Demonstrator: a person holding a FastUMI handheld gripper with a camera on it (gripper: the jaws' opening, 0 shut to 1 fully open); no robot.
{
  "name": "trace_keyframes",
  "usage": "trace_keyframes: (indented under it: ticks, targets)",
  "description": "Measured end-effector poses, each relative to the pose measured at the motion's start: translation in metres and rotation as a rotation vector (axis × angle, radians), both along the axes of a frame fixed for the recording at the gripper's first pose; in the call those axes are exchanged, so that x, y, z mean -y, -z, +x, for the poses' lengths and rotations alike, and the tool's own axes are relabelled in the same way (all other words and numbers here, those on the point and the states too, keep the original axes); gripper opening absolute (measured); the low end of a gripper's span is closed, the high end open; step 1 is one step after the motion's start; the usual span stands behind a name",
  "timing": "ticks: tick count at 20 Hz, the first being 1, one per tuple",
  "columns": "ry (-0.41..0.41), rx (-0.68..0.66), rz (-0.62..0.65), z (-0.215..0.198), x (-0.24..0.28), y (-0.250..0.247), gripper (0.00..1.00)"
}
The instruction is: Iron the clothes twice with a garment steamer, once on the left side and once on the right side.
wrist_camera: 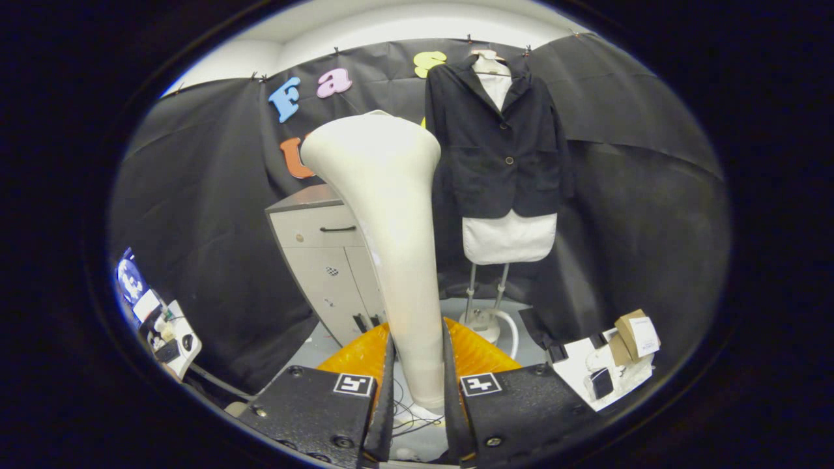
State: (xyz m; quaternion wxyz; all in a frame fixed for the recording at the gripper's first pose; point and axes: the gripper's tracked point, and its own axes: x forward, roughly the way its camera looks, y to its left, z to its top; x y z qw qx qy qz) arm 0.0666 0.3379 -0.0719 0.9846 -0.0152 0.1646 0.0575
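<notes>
Gripper view: gripper [417, 391] closed narrow on garment steamer [391, 247], both fingers [384, 397] pressing the slim handle from either side. Steamer held upright, slightly tilted, flared head topmost, level with jacket chest. Dark jacket [498, 143] buttoned on pale mannequin [508, 238], beyond the fingers and just beside the steamer head, not touching. Mannequin stand [485, 306] on floor against black cloth wall. Grey cabinet [326, 254] behind steamer, beside mannequin. Orange object [355, 355] low, just ahead of fingers. Cardboard boxes [635, 335] well apart near wall.
</notes>
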Motion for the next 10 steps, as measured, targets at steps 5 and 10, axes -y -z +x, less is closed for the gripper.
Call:
trace_keyframes:
  ticks: [5, 10]
  targets:
    - [0.016, -0.001, -0.002, -0.0012, -0.0018, -0.0002, 0.35]
    - [0.027, 0.001, -0.006, -0.0038, -0.0047, 0.0005, 0.35]
